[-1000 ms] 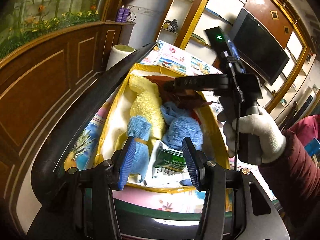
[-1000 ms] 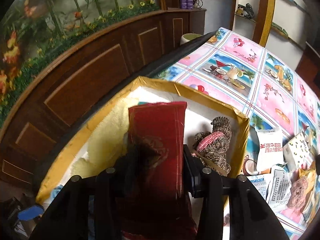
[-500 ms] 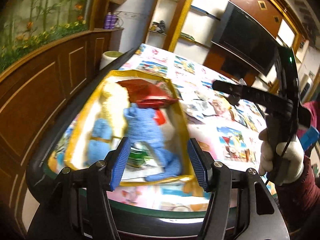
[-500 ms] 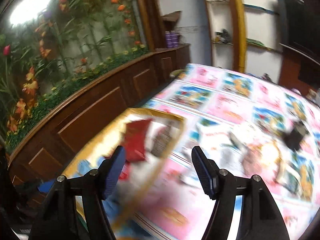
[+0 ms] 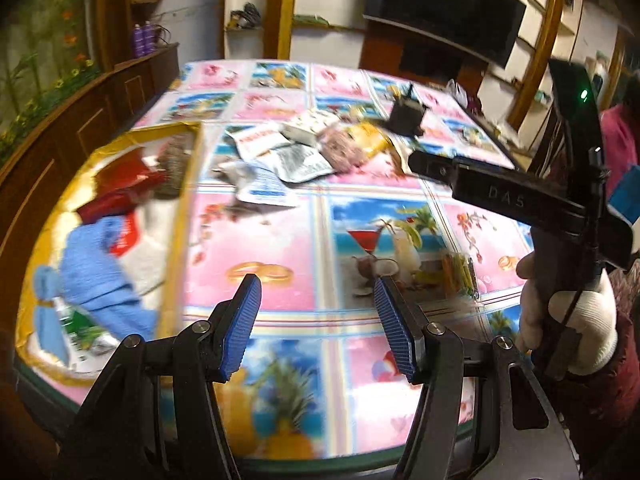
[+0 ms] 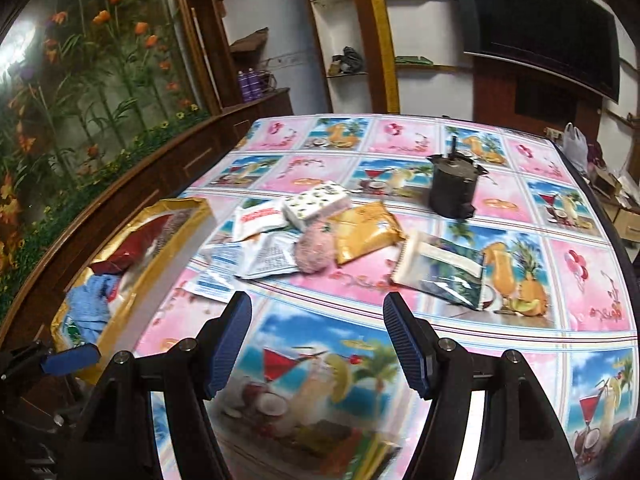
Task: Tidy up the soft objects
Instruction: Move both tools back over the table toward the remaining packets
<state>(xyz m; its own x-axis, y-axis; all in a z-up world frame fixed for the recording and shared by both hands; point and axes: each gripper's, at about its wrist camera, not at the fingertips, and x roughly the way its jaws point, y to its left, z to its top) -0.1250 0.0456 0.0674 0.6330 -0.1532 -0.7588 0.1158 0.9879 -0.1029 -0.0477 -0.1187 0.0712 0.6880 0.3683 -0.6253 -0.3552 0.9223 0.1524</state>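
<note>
Tongs in both my hands, left (image 5: 316,324) and right (image 6: 318,344), stood released with nothing between them above the patterned surface (image 6: 576,280), while the pink soft toy (image 6: 316,250) lay among loose packets (image 6: 268,256), apart from the gold-rimmed box (image 5: 182,216) holding blue cloths (image 5: 94,268).

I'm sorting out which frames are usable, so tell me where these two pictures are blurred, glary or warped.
Left wrist view: motion blur smears the yellow-rimmed box and the packets; the left gripper stays sharp. Right wrist view: packets are sharper, the near tablecloth is smeared, with white glare strips beside the right gripper. Both views: fisheye bends the table edge and shelves.
</note>
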